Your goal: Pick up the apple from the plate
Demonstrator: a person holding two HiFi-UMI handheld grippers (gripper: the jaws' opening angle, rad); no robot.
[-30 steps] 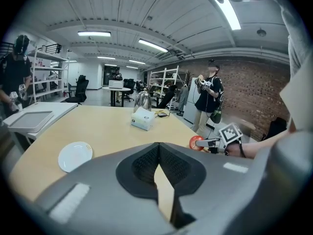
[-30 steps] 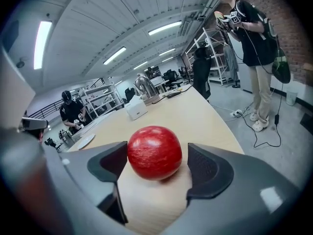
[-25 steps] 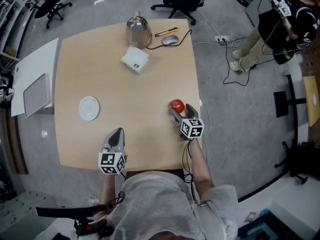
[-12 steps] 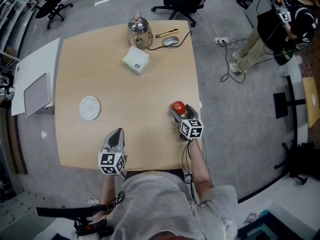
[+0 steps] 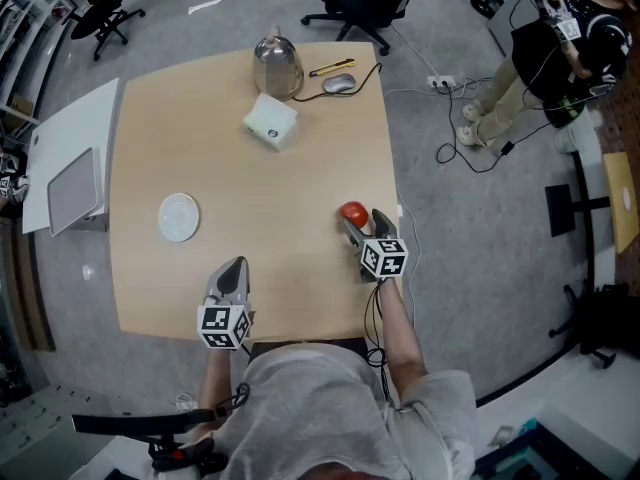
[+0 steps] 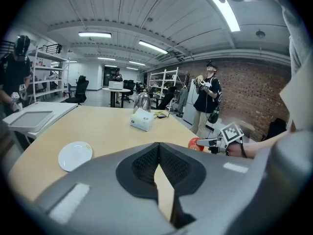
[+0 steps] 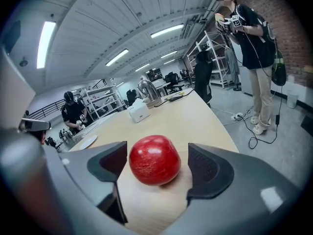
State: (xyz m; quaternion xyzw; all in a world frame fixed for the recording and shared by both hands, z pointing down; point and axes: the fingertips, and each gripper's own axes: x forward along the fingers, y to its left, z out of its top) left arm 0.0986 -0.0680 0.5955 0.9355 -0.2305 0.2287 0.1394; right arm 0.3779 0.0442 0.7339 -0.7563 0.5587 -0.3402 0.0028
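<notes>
A red apple (image 5: 352,211) rests on the bare wooden table (image 5: 250,188) near its right edge, not on the plate. My right gripper (image 5: 365,224) is open, one jaw on each side of the apple (image 7: 154,159), with a clear gap on its right side. The white plate (image 5: 178,216) lies empty at the table's left; it also shows in the left gripper view as a plate (image 6: 75,155). My left gripper (image 5: 232,273) sits near the front edge, its jaws shut with nothing between them (image 6: 159,163).
At the far end stand a metal kettle (image 5: 277,63), a white box (image 5: 270,120), a mouse (image 5: 340,81) and a yellow tool (image 5: 333,65). A white side table with a tablet (image 5: 72,188) adjoins the left. A person (image 5: 570,28) stands at the far right.
</notes>
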